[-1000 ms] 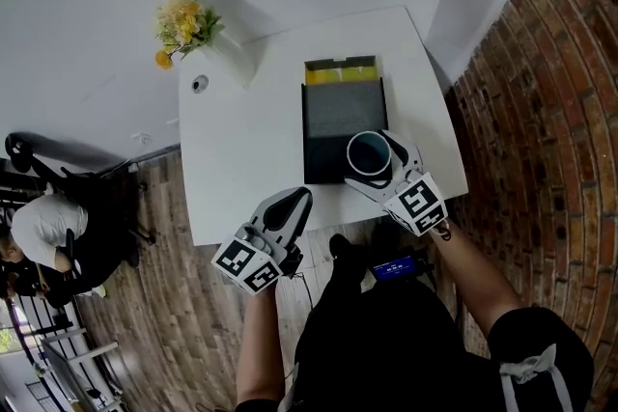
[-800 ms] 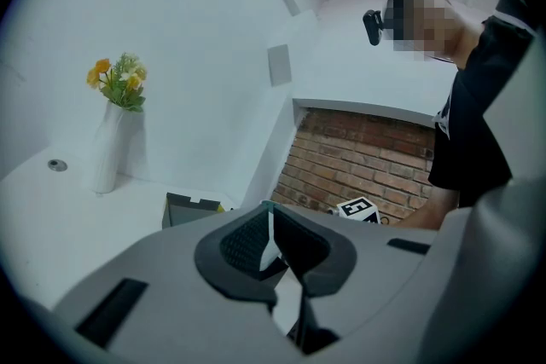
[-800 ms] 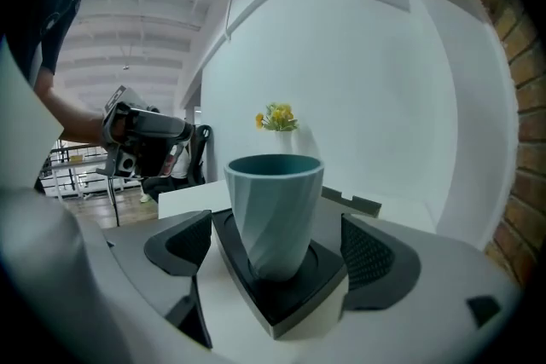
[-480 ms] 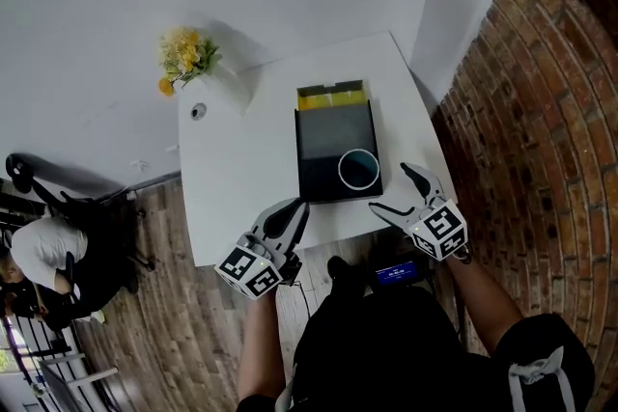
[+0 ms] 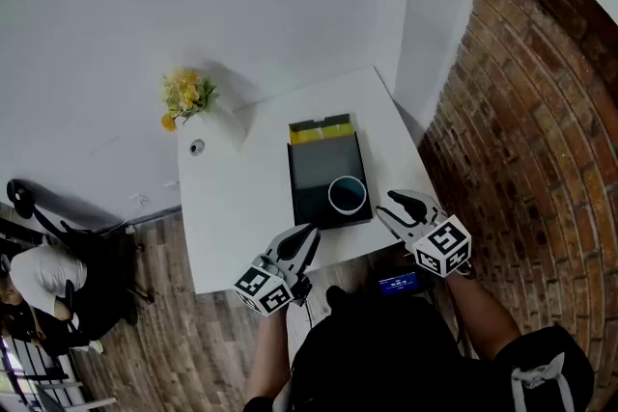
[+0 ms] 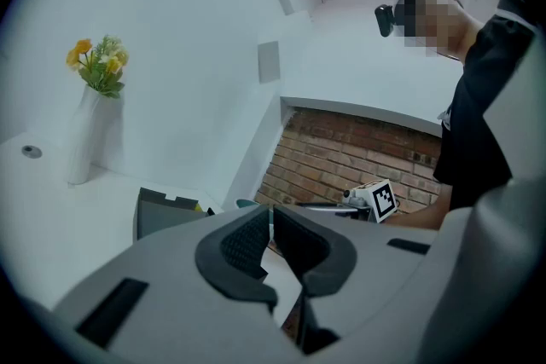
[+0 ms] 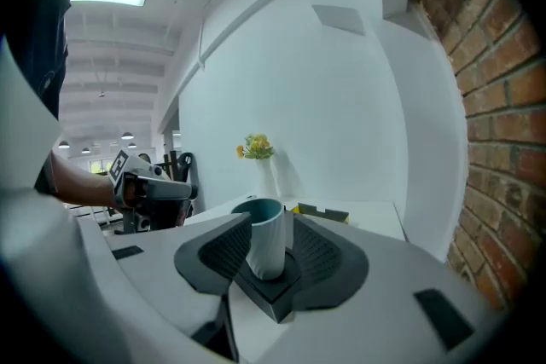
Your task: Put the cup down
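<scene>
Your right gripper (image 5: 394, 206): jaws partly apart, just been closing, nothing between them, clear of cup (image 5: 346, 194). Cup upright on black box (image 5: 311, 171), near-right corner, by table (image 5: 227, 207) near edge. Your left gripper (image 5: 307, 237): jaws together, empty.

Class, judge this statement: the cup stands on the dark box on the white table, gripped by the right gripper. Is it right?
Not quite. The cup does stand on the dark box on the white table, but the right gripper is clear of it, its jaws having just been closing on nothing; the head view shows this.
</scene>
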Tool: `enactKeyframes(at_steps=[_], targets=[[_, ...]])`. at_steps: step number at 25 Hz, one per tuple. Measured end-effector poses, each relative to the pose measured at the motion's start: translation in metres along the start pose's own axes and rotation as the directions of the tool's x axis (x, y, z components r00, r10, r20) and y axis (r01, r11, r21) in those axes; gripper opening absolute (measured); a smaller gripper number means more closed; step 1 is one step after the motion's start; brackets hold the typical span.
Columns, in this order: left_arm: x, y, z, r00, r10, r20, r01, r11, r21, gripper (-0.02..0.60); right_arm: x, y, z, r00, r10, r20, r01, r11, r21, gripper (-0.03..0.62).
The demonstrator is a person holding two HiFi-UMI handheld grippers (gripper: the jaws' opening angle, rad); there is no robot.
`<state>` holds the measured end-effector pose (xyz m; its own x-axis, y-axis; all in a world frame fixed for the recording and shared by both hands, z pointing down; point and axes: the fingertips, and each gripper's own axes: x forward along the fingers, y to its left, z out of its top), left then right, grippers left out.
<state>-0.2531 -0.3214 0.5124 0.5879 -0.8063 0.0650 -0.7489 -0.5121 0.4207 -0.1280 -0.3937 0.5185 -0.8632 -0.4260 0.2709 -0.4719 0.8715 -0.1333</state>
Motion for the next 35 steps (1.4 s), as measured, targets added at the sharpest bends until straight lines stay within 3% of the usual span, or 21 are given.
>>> enactKeyframes(at_steps=[4,8,20,35], targets=[[-0.003,0.0,-0.001,1.0,0.017,0.027,-0.016,1.0,-0.02,0.011,0.002,0.002,0.017,1.0,0.007,0.014,-0.007,1.0,-0.02,0.074],[-0.005,0.002,0.001,0.999,0.043,0.033,-0.043,0.999,-0.011,0.011,0.007,0.005,0.024,0.999,0.026,0.023,-0.026,1.0,-0.009,0.045],[-0.008,0.004,0.012,0.996,0.036,0.081,-0.034,0.999,-0.018,0.011,0.012,0.008,0.021,0.999,0.034,0.016,-0.034,0.999,0.006,0.026],[-0.009,-0.001,0.01,0.997,0.026,0.072,-0.025,1.0,-0.015,0.011,0.008,0.008,0.018,1.0,0.017,0.006,-0.017,1.0,-0.009,0.02]])
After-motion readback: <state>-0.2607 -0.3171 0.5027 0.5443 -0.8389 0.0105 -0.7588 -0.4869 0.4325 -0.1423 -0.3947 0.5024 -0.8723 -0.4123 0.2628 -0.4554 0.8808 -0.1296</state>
